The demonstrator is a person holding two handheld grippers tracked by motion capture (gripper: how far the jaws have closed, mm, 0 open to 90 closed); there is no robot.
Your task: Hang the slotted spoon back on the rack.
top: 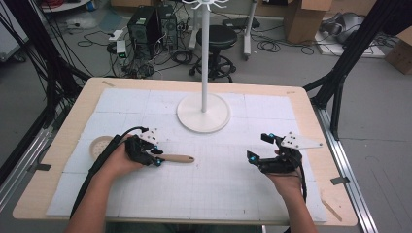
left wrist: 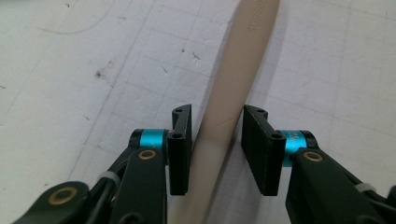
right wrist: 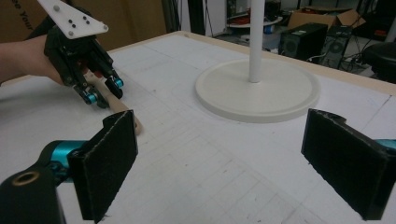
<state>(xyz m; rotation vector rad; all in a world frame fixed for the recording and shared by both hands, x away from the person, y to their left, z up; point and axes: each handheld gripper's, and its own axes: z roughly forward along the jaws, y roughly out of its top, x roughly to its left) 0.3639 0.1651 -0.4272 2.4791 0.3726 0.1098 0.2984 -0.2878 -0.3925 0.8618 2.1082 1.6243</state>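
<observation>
A beige utensil lies flat on the white mat, its round perforated head (top: 101,145) at the left and its long handle (top: 177,158) pointing right. My left gripper (top: 158,158) reaches down over the handle (left wrist: 229,93). In the left gripper view the left gripper (left wrist: 217,149) has the handle between its two black pads, with a thin gap on each side, so it is open. My right gripper (top: 259,147) hovers at the right of the mat, wide open and holding nothing. The right gripper view looks past the right gripper (right wrist: 233,158) at the left gripper (right wrist: 105,91) over the handle (right wrist: 116,103).
A white stand with a round base (top: 203,112) and a tall pole (top: 204,53) rises at the back middle of the mat. The wooden table edge (top: 330,145) frames the mat. Black frame legs, computers, a stool and boxes stand on the floor beyond.
</observation>
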